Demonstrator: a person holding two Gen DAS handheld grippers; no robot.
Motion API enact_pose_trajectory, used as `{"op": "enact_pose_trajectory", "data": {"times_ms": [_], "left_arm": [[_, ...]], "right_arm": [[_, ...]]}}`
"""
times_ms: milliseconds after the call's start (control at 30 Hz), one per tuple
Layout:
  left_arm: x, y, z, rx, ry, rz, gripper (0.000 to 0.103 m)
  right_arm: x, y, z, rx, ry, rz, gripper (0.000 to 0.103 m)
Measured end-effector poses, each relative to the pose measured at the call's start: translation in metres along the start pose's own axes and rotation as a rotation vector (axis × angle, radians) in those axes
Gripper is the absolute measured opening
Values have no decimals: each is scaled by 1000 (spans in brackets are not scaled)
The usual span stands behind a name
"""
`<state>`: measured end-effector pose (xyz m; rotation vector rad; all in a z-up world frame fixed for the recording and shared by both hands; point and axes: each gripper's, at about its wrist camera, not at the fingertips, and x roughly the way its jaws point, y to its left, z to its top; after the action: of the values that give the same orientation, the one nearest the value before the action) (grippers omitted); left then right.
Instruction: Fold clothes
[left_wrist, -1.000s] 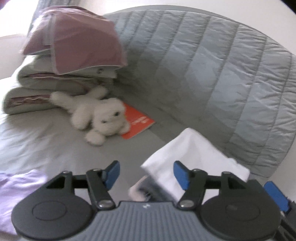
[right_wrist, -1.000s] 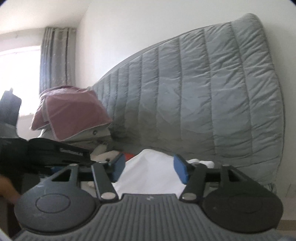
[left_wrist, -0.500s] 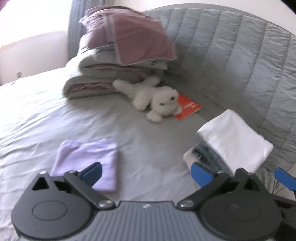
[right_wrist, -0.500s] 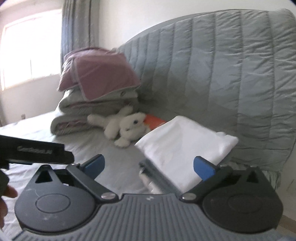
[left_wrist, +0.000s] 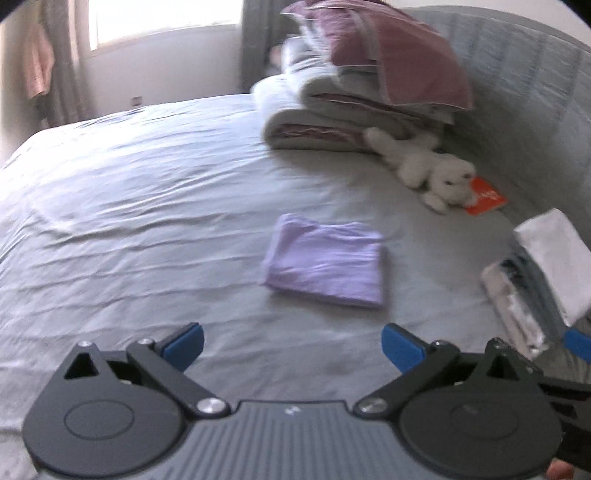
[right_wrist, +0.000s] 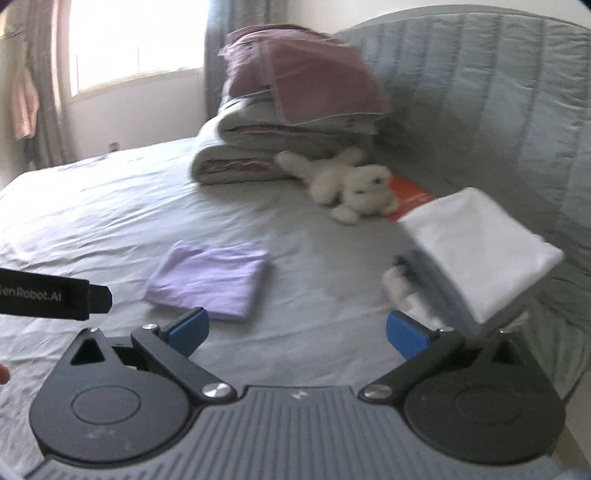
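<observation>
A folded lilac garment (left_wrist: 327, 260) (right_wrist: 208, 277) lies flat on the pale bed sheet (left_wrist: 129, 206) (right_wrist: 92, 206). At the right, by the headboard, a folded white garment (left_wrist: 554, 254) (right_wrist: 480, 247) tops a small stack of folded clothes (left_wrist: 513, 295) (right_wrist: 417, 288). My left gripper (left_wrist: 291, 345) hangs over bare sheet in front of the lilac garment, jaws wide open, nothing between them. My right gripper (right_wrist: 297, 328) is also open and empty, the lilac garment just beyond its left finger, the stack beside its right finger.
A pile of folded bedding with a mauve pillow (left_wrist: 369, 74) (right_wrist: 295, 107) stands at the back. A white plush toy (left_wrist: 428, 166) (right_wrist: 351, 184) lies on an orange booklet (left_wrist: 484, 199) (right_wrist: 406, 195). A quilted grey headboard (right_wrist: 480, 92) rises on the right; a window (right_wrist: 129, 37) is behind.
Both grippers have opened wide and swung left, away from the white garment's stack. The lilac garment and more of the bed have come into view.
</observation>
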<state>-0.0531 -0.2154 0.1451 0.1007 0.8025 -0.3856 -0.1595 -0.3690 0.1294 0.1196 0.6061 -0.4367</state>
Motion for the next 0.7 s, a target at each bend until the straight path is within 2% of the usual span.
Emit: {"op": "enact_pose_trajectory", "data": {"times_ms": [367, 533, 700], "left_arm": [[2, 86, -23, -96, 30, 134, 102], [15, 117, -34, -123, 51, 184, 102], [38, 150, -54, -143, 40, 239, 102]], "right_arm": [[14, 86, -9, -166, 62, 110, 103], [27, 123, -14, -231, 91, 155, 103], [51, 157, -26, -279, 137, 197, 103]]}}
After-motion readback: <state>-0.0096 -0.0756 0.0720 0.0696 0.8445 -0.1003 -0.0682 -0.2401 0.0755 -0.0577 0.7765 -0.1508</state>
